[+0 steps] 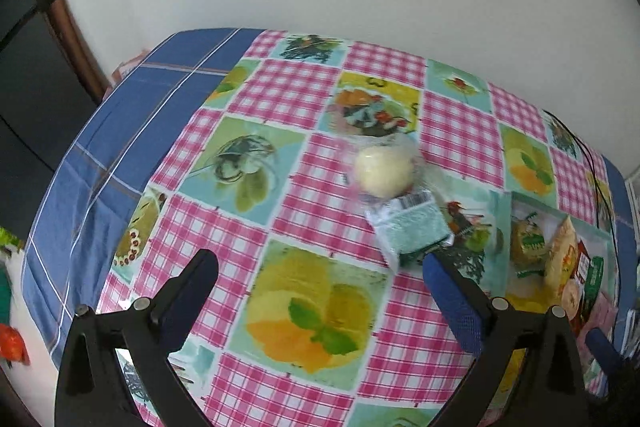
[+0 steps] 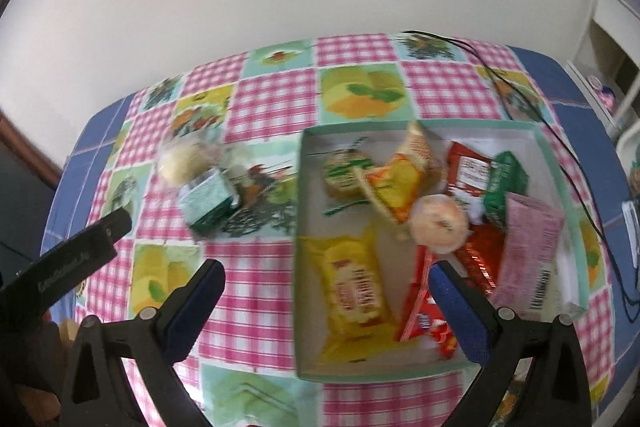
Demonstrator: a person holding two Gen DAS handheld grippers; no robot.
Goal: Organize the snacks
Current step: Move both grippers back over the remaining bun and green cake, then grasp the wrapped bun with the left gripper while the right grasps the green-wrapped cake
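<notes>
Left wrist view shows the left gripper (image 1: 320, 269) with fingers spread and empty, two snacks, a round bun (image 1: 384, 171) and green packet (image 1: 414, 227), loose on the counter (image 1: 312, 179), probably awaiting the box (image 2: 420, 126).

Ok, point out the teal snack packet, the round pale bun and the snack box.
teal snack packet (image 1: 414, 231): left wrist view, middle of its teal face.
round pale bun (image 1: 384, 171): left wrist view, centre of bun.
snack box (image 2: 416, 125): right wrist view, far rim.
</notes>
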